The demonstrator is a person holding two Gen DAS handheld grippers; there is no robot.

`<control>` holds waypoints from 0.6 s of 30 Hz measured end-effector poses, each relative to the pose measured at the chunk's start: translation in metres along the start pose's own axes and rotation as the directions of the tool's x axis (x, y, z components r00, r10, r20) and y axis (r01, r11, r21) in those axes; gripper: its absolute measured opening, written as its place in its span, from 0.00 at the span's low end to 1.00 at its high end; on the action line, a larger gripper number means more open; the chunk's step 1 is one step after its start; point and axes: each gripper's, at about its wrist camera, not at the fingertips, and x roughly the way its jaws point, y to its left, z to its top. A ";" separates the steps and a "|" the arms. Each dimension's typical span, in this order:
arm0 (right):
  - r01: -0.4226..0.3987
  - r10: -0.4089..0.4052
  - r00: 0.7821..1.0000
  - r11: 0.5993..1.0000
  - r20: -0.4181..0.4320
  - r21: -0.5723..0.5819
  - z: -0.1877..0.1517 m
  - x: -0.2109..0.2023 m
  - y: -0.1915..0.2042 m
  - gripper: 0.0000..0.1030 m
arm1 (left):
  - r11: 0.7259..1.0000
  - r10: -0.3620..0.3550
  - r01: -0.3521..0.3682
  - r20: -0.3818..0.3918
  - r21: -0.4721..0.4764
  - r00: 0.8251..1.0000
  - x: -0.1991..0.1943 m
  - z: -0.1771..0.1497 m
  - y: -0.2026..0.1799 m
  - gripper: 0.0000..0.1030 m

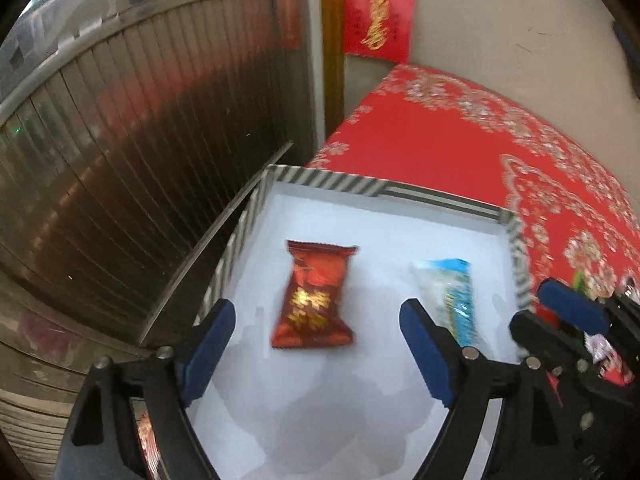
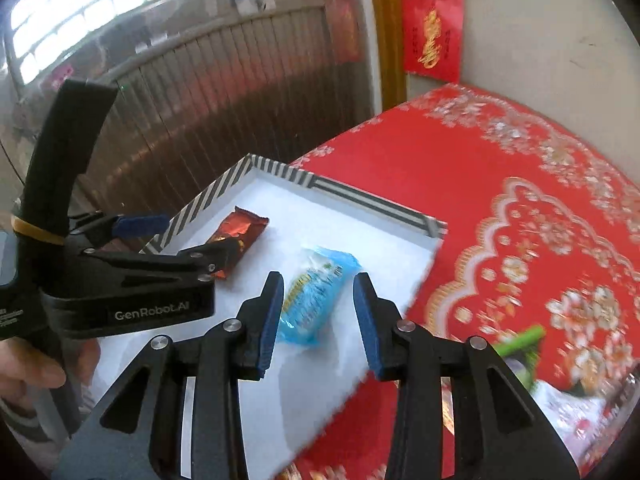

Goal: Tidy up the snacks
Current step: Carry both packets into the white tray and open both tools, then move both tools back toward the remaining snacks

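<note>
Between the pads of the left gripper [image 1: 318, 354]: red snack packet [image 1: 314, 296], flat on the box floor, untouched; jaws spread wide.
Right gripper [image 2: 318, 322]: jaws partly apart, pinching nothing.
Blue snack packet [image 2: 316, 292]: on the floor just ahead of the right gripper's pads, clear of both.
Box [image 1: 332, 182]: striped rim, white floor, on red patterned cloth [image 2: 500, 168].
Right of the right gripper: more wrappers [image 2: 532, 344], blurred.

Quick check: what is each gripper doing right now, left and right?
Left gripper: open, holding nothing, above the red snack packet.
Right gripper: open, holding nothing, over the blue snack packet.
</note>
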 end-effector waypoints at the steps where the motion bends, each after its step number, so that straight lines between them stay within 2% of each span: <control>1: 0.002 -0.002 1.000 1.000 0.006 0.005 -0.003 -0.006 -0.004 0.35 | 1.000 -0.006 0.006 0.005 0.004 1.000 -0.005 -0.002 -0.003 0.85; 9: 0.066 -0.067 0.997 0.997 0.034 0.046 -0.046 -0.067 -0.041 0.35 | 0.995 -0.078 0.074 0.052 0.069 0.996 -0.036 -0.019 -0.045 0.86; 18: 0.180 -0.187 0.981 0.976 0.046 0.124 -0.105 -0.126 -0.095 0.35 | 0.979 -0.148 0.140 0.046 0.148 0.988 -0.054 -0.038 -0.103 0.89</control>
